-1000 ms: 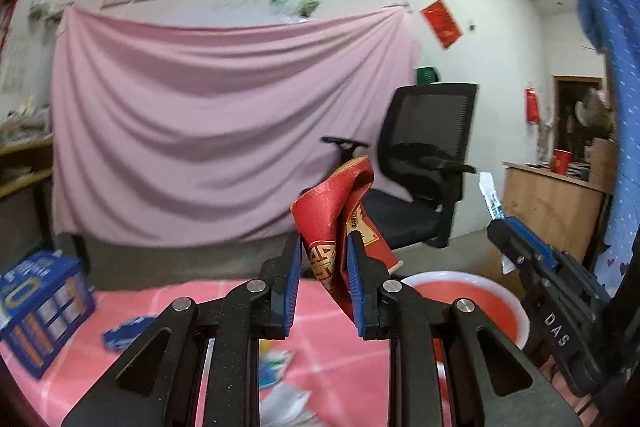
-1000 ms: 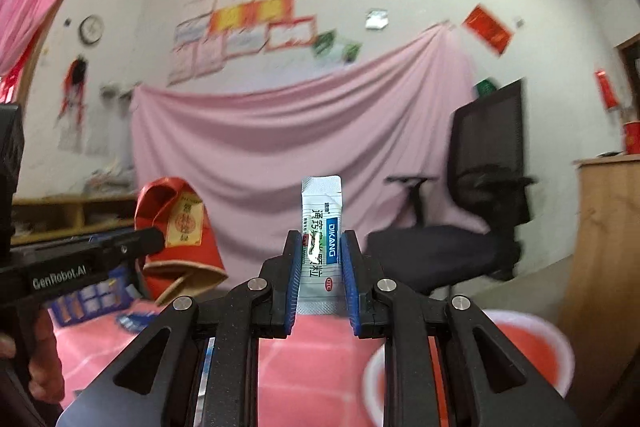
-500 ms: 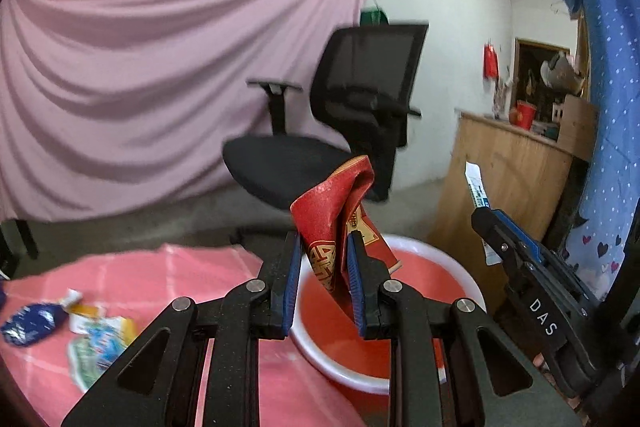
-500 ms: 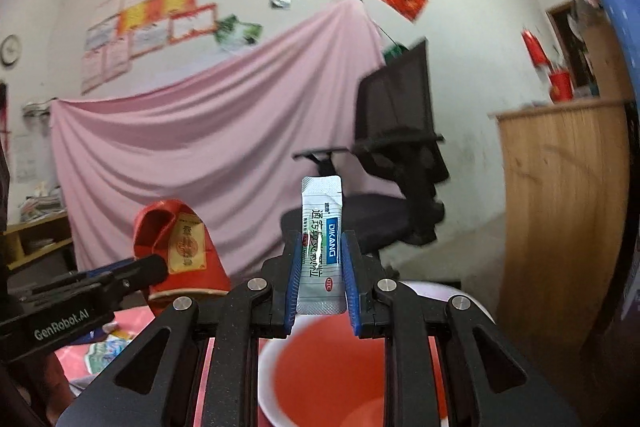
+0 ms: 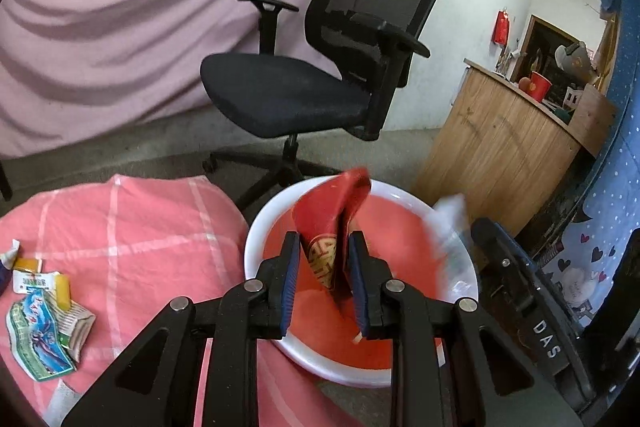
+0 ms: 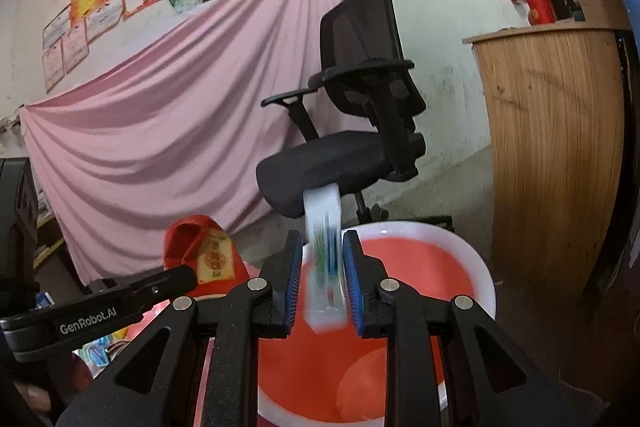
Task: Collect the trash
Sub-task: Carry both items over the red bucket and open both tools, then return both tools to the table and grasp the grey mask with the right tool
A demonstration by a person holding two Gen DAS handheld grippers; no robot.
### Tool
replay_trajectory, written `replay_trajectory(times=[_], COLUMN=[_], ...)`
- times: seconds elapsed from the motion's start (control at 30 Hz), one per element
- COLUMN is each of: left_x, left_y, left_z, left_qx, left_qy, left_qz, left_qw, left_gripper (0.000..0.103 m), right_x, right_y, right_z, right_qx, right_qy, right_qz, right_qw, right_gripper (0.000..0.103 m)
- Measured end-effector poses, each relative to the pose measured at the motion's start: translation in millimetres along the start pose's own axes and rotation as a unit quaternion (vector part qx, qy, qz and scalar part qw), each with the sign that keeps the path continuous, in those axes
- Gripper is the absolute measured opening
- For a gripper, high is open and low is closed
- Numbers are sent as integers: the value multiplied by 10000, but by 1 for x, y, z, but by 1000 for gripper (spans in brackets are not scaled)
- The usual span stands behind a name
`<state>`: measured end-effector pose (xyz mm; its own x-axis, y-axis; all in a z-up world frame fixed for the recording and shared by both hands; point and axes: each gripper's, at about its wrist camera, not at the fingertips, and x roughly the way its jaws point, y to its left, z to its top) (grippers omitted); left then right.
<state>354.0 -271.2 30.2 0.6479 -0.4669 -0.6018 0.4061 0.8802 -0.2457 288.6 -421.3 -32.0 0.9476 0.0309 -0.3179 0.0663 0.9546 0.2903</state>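
A round basin (image 5: 256,227) with a white rim and red inside sits beside the pink table, also in the right wrist view (image 6: 486,279). My left gripper (image 5: 324,283) is open over it, jaws spread. The red packet (image 5: 330,223) stands loose between them, slipping down. It also shows in the right wrist view (image 6: 212,255). My right gripper (image 6: 320,283) is open above the basin. The white sachet (image 6: 325,259) is blurred between its jaws, falling. In the left wrist view the sachet (image 5: 450,223) is a white blur.
Several wrappers (image 5: 44,311) lie on the pink checked tablecloth (image 5: 140,227) at the left. A black office chair (image 5: 320,67) stands behind the basin. A wooden counter (image 5: 504,139) is at the right. A pink sheet (image 6: 160,131) hangs on the wall.
Both grippers moved down over the basin and opened. The red packet and the white sachet are released and dropping.
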Motion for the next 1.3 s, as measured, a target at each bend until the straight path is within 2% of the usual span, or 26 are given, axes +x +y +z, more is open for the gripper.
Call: replay_trajectory(times=[0.1, 0.27, 0.33, 0.37, 0.47, 0.53, 0.57, 0.63, 0.73, 0.77, 0.87, 0.93, 1.0, 1.3], left_x=[-2, -18, -29, -36, -58, -75, -85, -102, -129, -138, -163, -179, -194, -238], left_y=[4, 9, 13, 15, 23, 31, 36, 47, 64, 69, 83, 92, 99, 135], left_z=[0, -1, 0, -1, -3, -7, -9, -14, -24, -28, -40, -49, -61, -107], left_qx=[-103, -140, -157, -161, -192, -243, -282, -378, -551, -586, -652, -704, -759, -1041], left_qy=[46, -78, -182, -253, -517, -706, -800, -944, -1231, -1330, -1612, -1810, -2013, -2283], left_qz=[-29, 48, 104, 155, 339, 451, 517, 659, 894, 983, 1246, 1457, 1654, 2263], left_qw=[9999, 9999, 9997, 9994, 9979, 9962, 9950, 9926, 9868, 9845, 9768, 9701, 9625, 9412], left_gripper=[29, 29, 29, 31, 44, 47, 48, 57, 76, 78, 86, 101, 101, 101], right_x=[2, -1, -4, -5, -11, -16, -18, -23, -30, -33, -42, -50, -58, -73], right_y=[1, 2, 4, 5, 11, 18, 23, 30, 44, 49, 65, 78, 88, 140], right_z=[-1, 0, 1, 2, 3, 4, 5, 5, 5, 5, 5, 3, 1, -13], right_qx=[19, 33, 18, 12, -64, -151, -179, -256, -395, -427, -575, -685, -753, -1240], right_qy=[69, 38, -13, -38, -172, -284, -334, -431, -568, -610, -736, -884, -1040, -1370], right_qz=[-2, 15, 34, 49, 122, 192, 225, 315, 445, 498, 702, 875, 1029, 1740], right_qw=[10000, 10000, 10000, 10000, 9998, 9993, 9990, 9982, 9966, 9960, 9931, 9899, 9864, 9673], right_gripper=[20, 23, 27, 32, 35, 41, 47, 53, 71, 77, 84, 94, 103, 103])
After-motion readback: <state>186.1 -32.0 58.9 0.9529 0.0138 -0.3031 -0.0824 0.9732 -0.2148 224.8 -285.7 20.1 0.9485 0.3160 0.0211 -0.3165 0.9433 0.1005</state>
